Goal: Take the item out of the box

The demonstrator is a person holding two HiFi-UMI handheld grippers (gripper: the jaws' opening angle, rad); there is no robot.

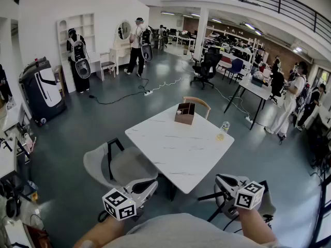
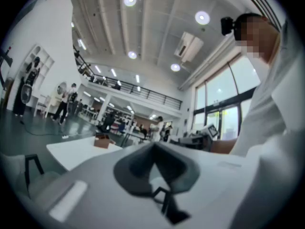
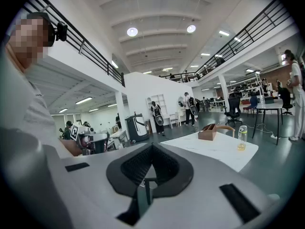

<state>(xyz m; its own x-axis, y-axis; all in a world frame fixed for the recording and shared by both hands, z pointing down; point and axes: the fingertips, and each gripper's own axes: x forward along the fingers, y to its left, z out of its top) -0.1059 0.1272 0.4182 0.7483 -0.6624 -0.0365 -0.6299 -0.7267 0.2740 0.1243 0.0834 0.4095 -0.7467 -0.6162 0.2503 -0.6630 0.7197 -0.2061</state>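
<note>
Hovering short of the tabletop, both claws clenched and empty

Open grey floor (image 1: 103, 123) rings the white square tabletop (image 1: 176, 149) on every side. The tabletop stands corner-on to the person, its near corner pointing toward 6 o'clock. A grey padded chair (image 1: 121, 167) sits tucked against the tabletop's edge at 8 o'clock, and the curved back of a wooden chair (image 1: 199, 102) shows just past the far corner at 12 o'clock. Most of the white surface is bare.

The left claw (image 1: 153, 184) hangs at 7 o'clock, off the near-left edge and above the grey chair. Its jaws are pressed together with nothing between them. The right claw (image 1: 219, 180) hangs at 5 o'clock, clear of the near-right edge, also clenched and gripping nothing. Neither claw touches the tabletop or anything on it.

The small brown cardboard box (image 1: 184, 113) rests open-topped near the far corner at 12 o'clock, well apart from both claws. A divider shows inside it, but its contents are too small to make out. A clear plastic bottle with yellowish liquid (image 1: 224, 128) stands upright by the 3 o'clock corner.
</note>
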